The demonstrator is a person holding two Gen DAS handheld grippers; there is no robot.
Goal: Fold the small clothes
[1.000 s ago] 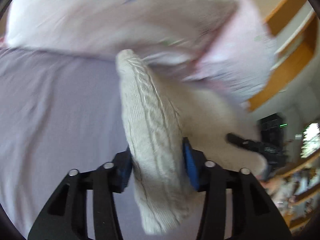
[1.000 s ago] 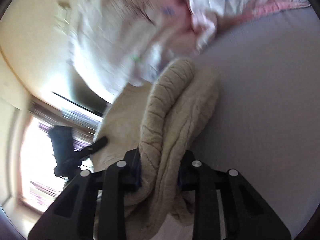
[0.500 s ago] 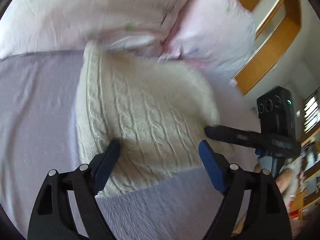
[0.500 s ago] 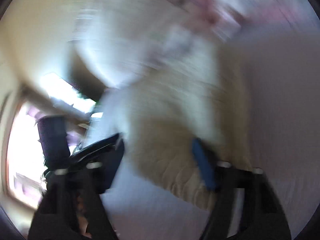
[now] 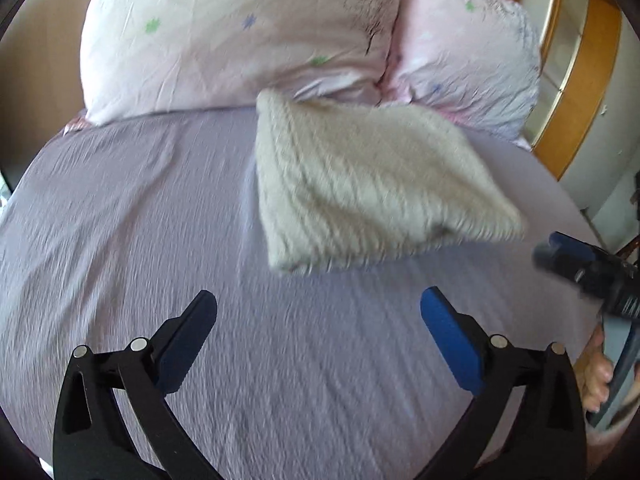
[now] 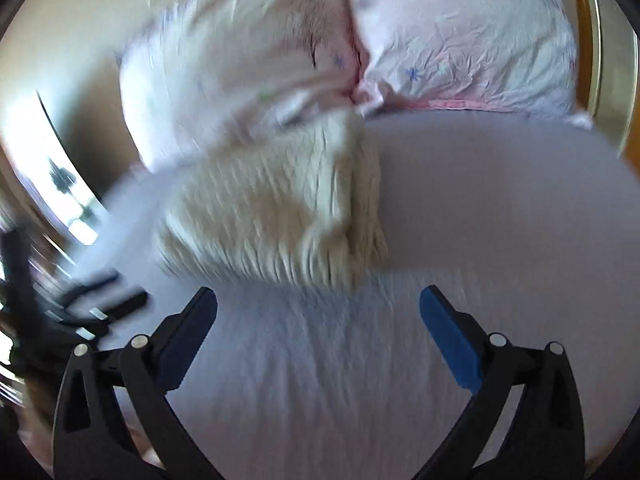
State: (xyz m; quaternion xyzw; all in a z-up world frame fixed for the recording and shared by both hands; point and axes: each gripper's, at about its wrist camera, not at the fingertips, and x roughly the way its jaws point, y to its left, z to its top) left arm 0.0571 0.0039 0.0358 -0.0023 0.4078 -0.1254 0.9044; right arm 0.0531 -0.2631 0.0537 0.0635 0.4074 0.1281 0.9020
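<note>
A folded cream cable-knit sweater (image 5: 360,184) lies on the lilac bed sheet (image 5: 120,208), its far corner against the pillows. It also shows in the right wrist view (image 6: 276,208). My left gripper (image 5: 318,312) is open and empty, a short way back from the sweater's near edge. My right gripper (image 6: 318,312) is open and empty too, just short of the sweater. The right gripper's fingers show at the right edge of the left wrist view (image 5: 588,268), and the left gripper's fingers show blurred at the left of the right wrist view (image 6: 116,300).
Two pale pink pillows (image 5: 240,32) (image 5: 464,60) lie at the head of the bed. A wooden bed frame (image 5: 576,80) rises at the right. A bright window (image 6: 44,160) is at the left in the right wrist view.
Both grippers let go of the sweater, opened wide and pulled back. The sweater, held bunched up a second ago, now lies folded flat on the sheet.
</note>
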